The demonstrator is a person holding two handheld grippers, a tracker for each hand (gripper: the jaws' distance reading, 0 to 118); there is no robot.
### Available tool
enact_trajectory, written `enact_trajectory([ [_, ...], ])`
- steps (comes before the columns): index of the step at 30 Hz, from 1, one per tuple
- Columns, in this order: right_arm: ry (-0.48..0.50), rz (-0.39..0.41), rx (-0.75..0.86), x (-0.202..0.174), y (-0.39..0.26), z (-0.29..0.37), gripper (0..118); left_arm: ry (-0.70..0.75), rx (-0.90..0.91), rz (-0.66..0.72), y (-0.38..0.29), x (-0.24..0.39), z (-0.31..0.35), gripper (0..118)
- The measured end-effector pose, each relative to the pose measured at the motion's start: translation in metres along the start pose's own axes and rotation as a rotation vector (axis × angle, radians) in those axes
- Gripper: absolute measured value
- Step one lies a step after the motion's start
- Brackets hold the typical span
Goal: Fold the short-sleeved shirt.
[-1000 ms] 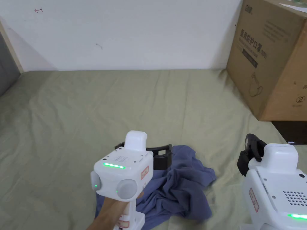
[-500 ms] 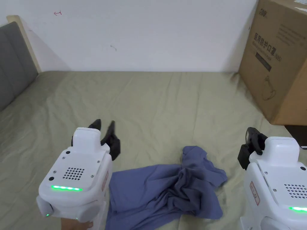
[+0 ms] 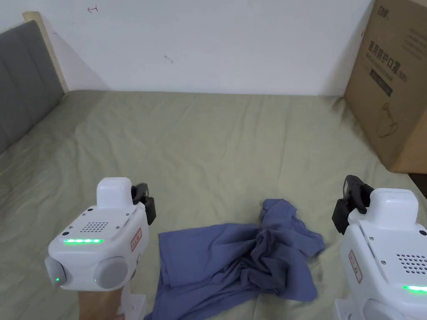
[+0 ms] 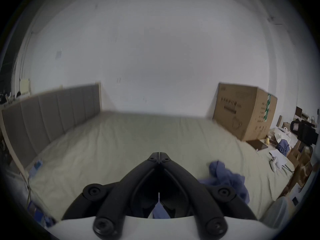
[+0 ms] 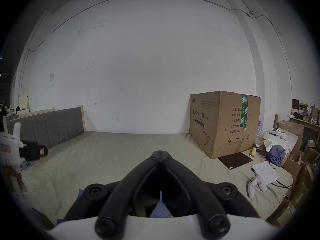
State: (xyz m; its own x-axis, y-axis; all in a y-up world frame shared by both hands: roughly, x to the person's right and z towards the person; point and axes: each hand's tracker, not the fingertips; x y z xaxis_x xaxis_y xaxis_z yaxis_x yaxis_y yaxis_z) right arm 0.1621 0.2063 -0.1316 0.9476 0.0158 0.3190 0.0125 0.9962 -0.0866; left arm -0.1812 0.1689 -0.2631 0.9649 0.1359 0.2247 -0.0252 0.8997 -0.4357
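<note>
A blue short-sleeved shirt point(image 3: 233, 258) lies crumpled on the green bedsheet point(image 3: 208, 137), part spread flat to the left and bunched on the right. My left gripper point(image 3: 144, 198) hovers just left of the shirt's left edge. In the left gripper view its jaws point(image 4: 159, 154) are shut with nothing between them, and the shirt point(image 4: 226, 179) lies off to the right. My right gripper point(image 3: 352, 196) hangs to the right of the shirt, apart from it. Its jaws point(image 5: 160, 152) are shut and empty.
A big cardboard box point(image 3: 396, 91) stands at the bed's far right corner, and a grey headboard point(image 3: 21, 79) runs along the left. A dark tablet point(image 5: 235, 159), papers and white controllers point(image 5: 254, 185) lie at the bed's right side. Open sheet stretches behind the shirt.
My left gripper left the shirt and moved left; the shirt now lies drawn out to the left. Its jaws stood open half a second ago and are now shut. The right gripper hardly moved.
</note>
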Motion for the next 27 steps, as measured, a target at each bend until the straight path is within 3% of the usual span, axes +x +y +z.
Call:
enact_trajectory([
  [4,0.006,0.002,-0.019,0.000,-0.006,-0.002,0,-0.032,-0.240,0.122,-0.041,-0.014,-0.009,0],
  [9,0.018,0.001,-0.051,-0.002,-0.015,-0.005,0,0.002,-0.435,0.130,-0.105,-0.018,-0.005,1],
  [11,0.026,0.004,-0.064,-0.003,-0.019,-0.006,0,0.014,-0.480,0.129,-0.125,-0.017,-0.001,27],
  [13,0.031,0.007,-0.072,-0.004,-0.022,-0.007,0,0.012,-0.538,0.114,-0.139,-0.016,0.001,73],
  [14,0.033,0.008,-0.077,-0.005,-0.023,-0.008,0,0.019,-0.548,0.108,-0.144,-0.014,0.002,87],
  [16,0.038,0.005,-0.087,-0.006,-0.026,-0.009,0,0.029,-0.562,0.088,-0.154,-0.011,0.000,97],
  [21,0.051,0.006,-0.107,-0.009,-0.032,-0.010,0,0.039,-0.625,0.075,-0.171,-0.003,-0.017,97],
  [23,0.055,0.009,-0.111,-0.009,-0.033,-0.010,0,0.046,-0.656,0.083,-0.178,-0.002,-0.024,88],
  [25,0.056,0.009,-0.115,-0.009,-0.034,-0.011,0,0.099,-0.653,0.009,-0.180,0.002,-0.024,67],
  [26,0.056,0.009,-0.118,-0.008,-0.035,-0.011,0,0.086,-0.640,-0.013,-0.178,0.004,-0.021,45],
  [27,0.056,0.011,-0.123,-0.006,-0.036,-0.013,0,0.031,-0.616,-0.006,-0.174,0.004,-0.016,14],
])
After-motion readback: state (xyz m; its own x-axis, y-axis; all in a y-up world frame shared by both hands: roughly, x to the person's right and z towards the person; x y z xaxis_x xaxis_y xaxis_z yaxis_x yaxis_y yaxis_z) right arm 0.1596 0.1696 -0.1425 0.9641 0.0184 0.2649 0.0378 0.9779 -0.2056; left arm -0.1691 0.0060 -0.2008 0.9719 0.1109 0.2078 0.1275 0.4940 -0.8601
